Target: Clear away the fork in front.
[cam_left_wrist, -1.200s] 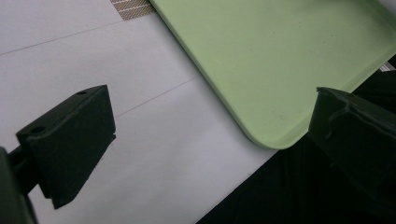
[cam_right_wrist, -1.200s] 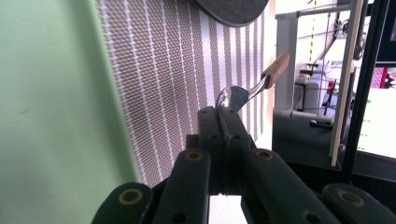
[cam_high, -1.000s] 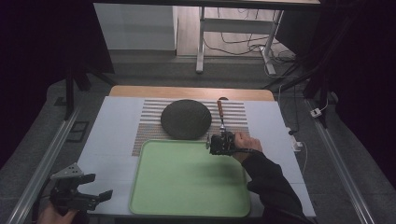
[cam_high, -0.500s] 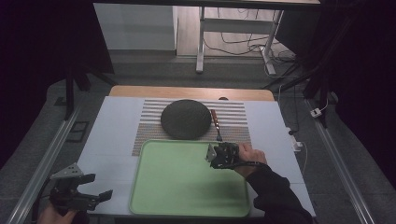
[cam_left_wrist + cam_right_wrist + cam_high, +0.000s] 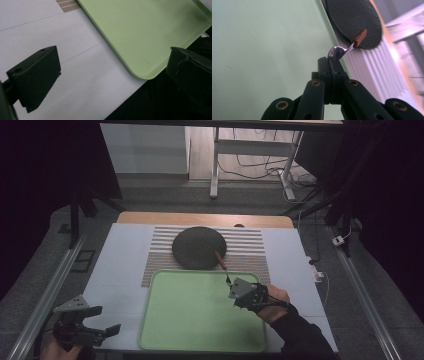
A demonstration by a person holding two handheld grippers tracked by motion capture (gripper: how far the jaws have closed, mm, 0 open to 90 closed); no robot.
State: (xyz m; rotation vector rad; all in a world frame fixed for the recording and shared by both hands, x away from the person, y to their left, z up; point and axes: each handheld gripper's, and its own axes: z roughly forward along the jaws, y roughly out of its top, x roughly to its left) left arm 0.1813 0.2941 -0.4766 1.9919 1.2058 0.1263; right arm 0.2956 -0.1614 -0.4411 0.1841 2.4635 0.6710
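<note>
over far right corner of green tray [image 5: 165, 330], right gripper [image 5: 231, 282] fingers clamped tight on bowl of spoon [image 5: 338, 51], wooden handle poking out toward black plate [image 5: 198, 246]. looks like pickup done, spoon lifted, set-down left, probably on tray. left gripper [image 5: 97, 332] idle near bench [image 5: 122, 260] front corner, fingers wide apart, holding nothing.

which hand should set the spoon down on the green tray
Right. The right tongs are already shut on the spoon, at the green tray's far right corner. The left tongs are open, holding nothing, off the tray's near left corner.
</note>
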